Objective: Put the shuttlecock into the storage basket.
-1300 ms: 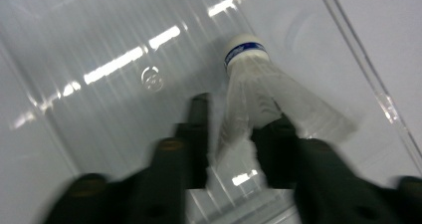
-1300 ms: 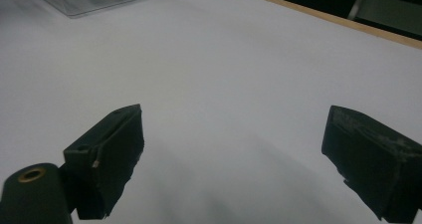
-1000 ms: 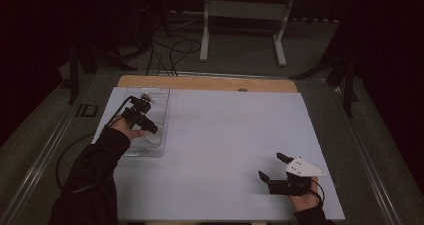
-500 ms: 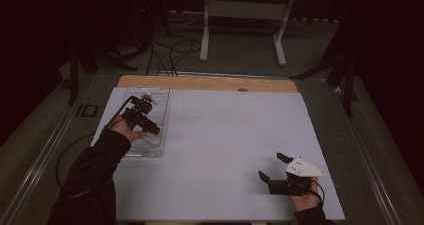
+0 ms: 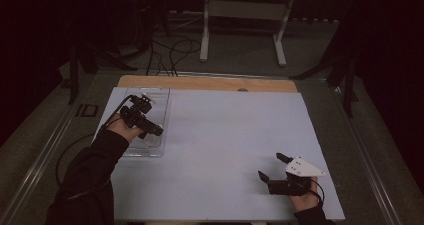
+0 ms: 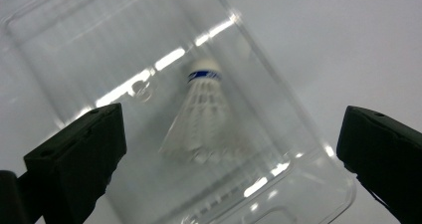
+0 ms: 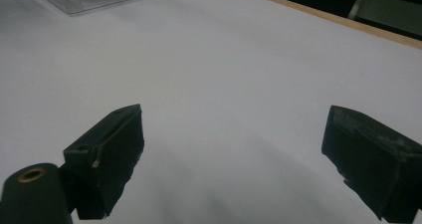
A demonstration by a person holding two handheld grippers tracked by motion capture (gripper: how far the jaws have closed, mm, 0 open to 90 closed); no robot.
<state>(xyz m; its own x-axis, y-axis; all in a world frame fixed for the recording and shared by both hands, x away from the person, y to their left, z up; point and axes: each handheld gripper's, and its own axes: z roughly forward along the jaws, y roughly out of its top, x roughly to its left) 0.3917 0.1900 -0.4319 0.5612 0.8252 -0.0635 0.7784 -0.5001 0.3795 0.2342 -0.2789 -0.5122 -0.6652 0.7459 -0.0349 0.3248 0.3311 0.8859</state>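
Two jaws wide above shuttlecock (image 6: 204, 117), clear tray (image 6: 298, 149)

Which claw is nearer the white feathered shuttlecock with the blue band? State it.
Left. The left claw hangs open above the shuttlecock in its clear plastic box; the right claw sits far across the white table.

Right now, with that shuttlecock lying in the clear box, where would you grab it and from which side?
Probably by the white cork end with the blue band, coming straight down from above. The shuttlecock lies on its side in the clear box, whose walls block a sideways approach. The cork is firm; the feathers look fragile. The left gripper hangs open above it.
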